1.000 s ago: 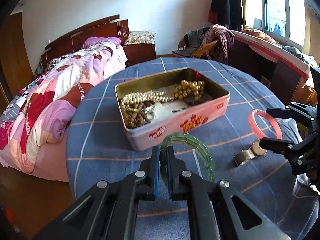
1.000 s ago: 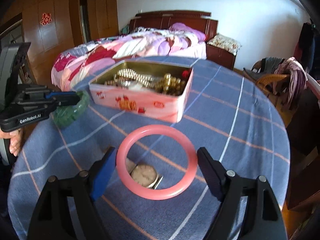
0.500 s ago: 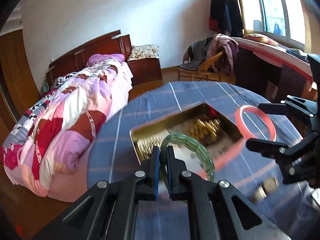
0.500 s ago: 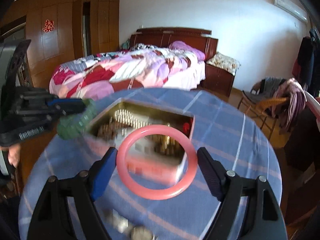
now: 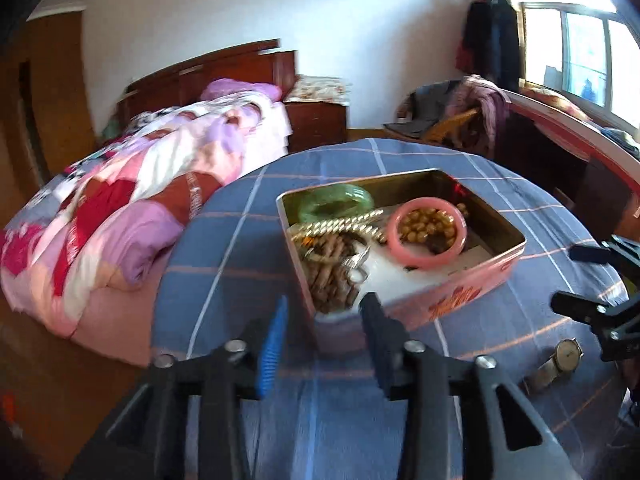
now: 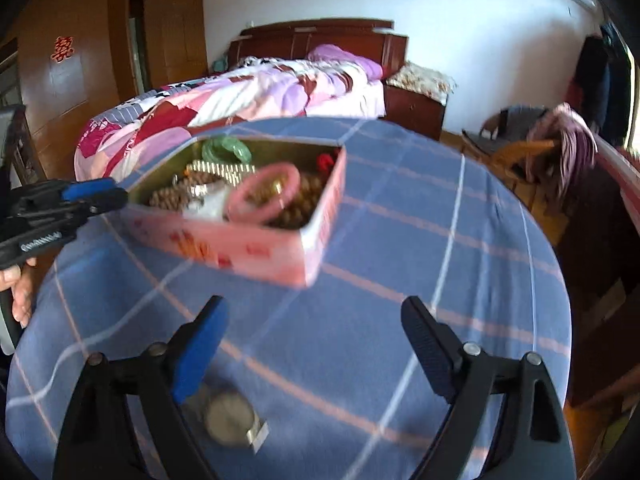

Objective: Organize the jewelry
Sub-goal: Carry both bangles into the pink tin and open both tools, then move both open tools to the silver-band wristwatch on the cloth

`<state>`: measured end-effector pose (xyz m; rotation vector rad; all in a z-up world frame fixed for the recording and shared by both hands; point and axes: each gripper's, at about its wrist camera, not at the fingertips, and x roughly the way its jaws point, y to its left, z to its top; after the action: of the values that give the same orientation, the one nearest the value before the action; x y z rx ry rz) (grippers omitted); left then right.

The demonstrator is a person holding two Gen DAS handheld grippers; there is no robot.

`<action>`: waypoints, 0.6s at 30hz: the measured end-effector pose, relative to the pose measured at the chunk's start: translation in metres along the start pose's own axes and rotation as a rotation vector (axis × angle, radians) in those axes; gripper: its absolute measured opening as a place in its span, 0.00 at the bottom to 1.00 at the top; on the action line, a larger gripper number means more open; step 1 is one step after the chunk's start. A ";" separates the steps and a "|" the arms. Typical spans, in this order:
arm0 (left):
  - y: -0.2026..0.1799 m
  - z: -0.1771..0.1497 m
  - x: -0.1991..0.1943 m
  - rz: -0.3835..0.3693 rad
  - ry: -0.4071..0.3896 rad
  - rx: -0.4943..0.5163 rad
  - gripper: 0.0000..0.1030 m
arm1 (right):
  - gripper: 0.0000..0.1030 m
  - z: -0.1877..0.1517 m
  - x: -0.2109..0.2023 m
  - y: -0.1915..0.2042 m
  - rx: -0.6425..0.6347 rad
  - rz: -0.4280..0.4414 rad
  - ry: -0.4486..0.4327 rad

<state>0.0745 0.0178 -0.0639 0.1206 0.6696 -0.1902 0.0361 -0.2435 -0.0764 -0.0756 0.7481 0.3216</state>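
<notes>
A: With both bangles lying in the tin [image 5: 472, 276], the one piece not yet put away is the watch [image 6: 232, 420], flat on the blue checked cloth of the counter [image 6: 400, 208], just in front of the right hand-held gripper [image 6: 316, 346]

B: And that one is wide apart and empty. The left hand-held gripper [image 5: 324, 336] is parted too, more narrowly, nothing between its fingers, hovering at the near corner of the tin

A: So I'd say the watch is the step in hand. Come down on it with the right one, straddle the case or the band rather than the glass face, close gently, since metal on a smooth pad may slip

B: Lift it clear of the cloth before swinging over, or the cloth could drag. Then lower it onto a bare patch of the tin floor, away from the pink bangle [image 5: 427, 233] that sits over the gold beads [image 5: 430, 226]

A: The green bangle [image 5: 335, 207] is at the far corner, beside the gold chain [image 5: 340, 224], so the near middle looks freest

B: Any writing? The tin's side has red lettering, too blurred to read

A: The left tool shows white text that seems to begin "GenRobot", though smeared. And a red paper character hangs on the wooden door [image 6: 64, 68]
</notes>
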 end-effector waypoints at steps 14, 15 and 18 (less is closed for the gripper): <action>-0.049 -0.020 -0.012 -0.088 0.058 0.087 0.41 | 0.78 -0.024 -0.022 0.011 -0.043 0.050 0.003; -0.052 -0.021 -0.012 -0.094 0.066 0.095 0.41 | 0.77 -0.025 -0.022 0.013 -0.054 0.064 0.010; -0.062 -0.027 -0.010 -0.114 0.088 0.117 0.41 | 0.68 -0.035 -0.017 0.019 -0.091 0.094 0.042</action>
<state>0.0371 -0.0363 -0.0816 0.2041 0.7541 -0.3349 -0.0046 -0.2359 -0.0891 -0.1336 0.7803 0.4451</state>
